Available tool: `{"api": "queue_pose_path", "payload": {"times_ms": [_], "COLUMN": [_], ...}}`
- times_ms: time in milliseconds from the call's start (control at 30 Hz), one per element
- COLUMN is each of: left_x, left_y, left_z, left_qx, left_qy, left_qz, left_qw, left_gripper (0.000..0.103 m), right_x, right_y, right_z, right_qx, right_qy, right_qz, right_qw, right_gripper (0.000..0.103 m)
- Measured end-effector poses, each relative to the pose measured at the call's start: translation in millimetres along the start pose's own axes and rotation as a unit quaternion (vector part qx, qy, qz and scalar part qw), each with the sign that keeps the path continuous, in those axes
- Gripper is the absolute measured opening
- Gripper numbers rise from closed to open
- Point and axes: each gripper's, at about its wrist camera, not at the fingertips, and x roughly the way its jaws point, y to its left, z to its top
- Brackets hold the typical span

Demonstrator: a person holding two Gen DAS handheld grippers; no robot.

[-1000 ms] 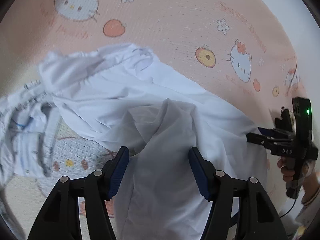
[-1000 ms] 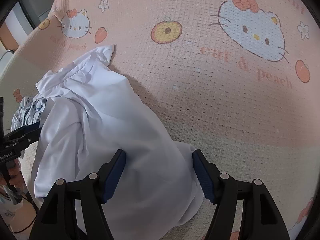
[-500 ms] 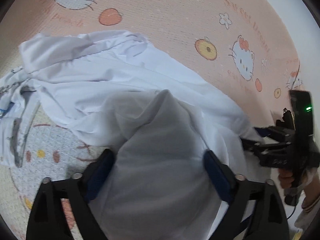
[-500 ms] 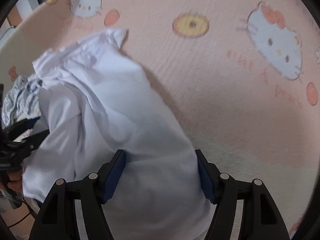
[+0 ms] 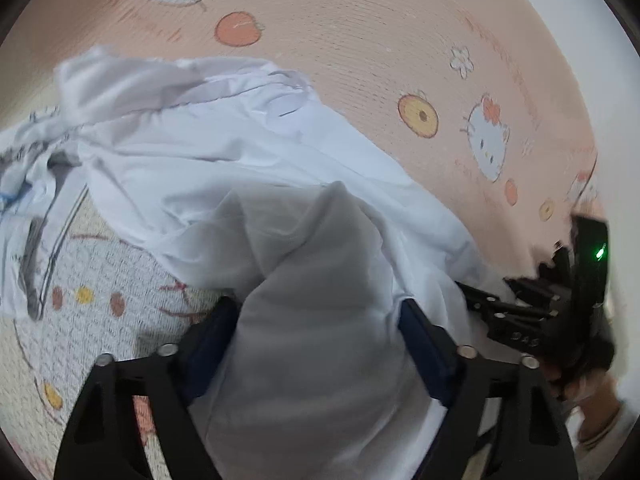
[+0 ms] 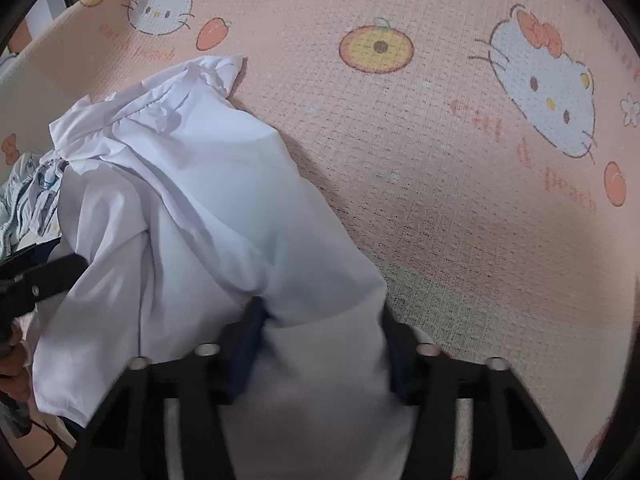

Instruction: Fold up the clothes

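A white garment lies rumpled on a pink cartoon-print mat. In the left wrist view my left gripper straddles a raised hump of this cloth; its jaws are closing, and the fabric fills the gap and drapes over the blue pads. In the right wrist view my right gripper is closing on another part of the white garment, with creases gathering at its left pad. Each view shows the other gripper at the cloth's edge: the right gripper, the left gripper.
A second, patterned white-and-grey garment lies bunched at the left of the mat, also visible as the patterned garment. Bare mat stretches beyond and to the right of the white cloth. A person's hand holds the right gripper.
Both grippers' jaws have narrowed around the white cloth after standing wider half a second ago. The right gripper now bunches the fabric between its pads. The cloth hump at the left gripper stands higher.
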Motion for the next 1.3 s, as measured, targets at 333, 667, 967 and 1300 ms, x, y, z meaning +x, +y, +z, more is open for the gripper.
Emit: {"api": "queue_pose_path", "payload": {"times_ms": [333,667,967,1300], "left_x": [-13.6,-23.7,-27.2,-34.5], "left_y": [22.4,-9.7,-12.6,-17.6], "left_z": [-4.8,-21.4,-35.6,-57.6], "left_qx": [-0.083,0.027,0.061,0.125], "left_qy": [-0.001,0.017,0.014,-0.006], "left_qz": [-0.033,0.029,0.061,0.089], "left_qw": [0.9960,0.9991,0.9962,0.9882], "left_gripper": [0.012,0.012,0.012,0.012], "right_x": [-12.9,-33.9,-50.4,-53.2], "right_y": [12.7,-15.7,-21.0,-30.9], "right_z": [-6.5,-51.3,-93.7,-111.1], "right_qx": [-0.005,0.017,0.024,0.030], "right_qy": [-0.012,0.030,0.056,0.074], "right_qz": [-0.105,-0.176,-0.217,-0.217], "right_qw": [0.994,0.984,0.974,0.973], "right_gripper": [0.011,0.010,0.010,0.011]}}
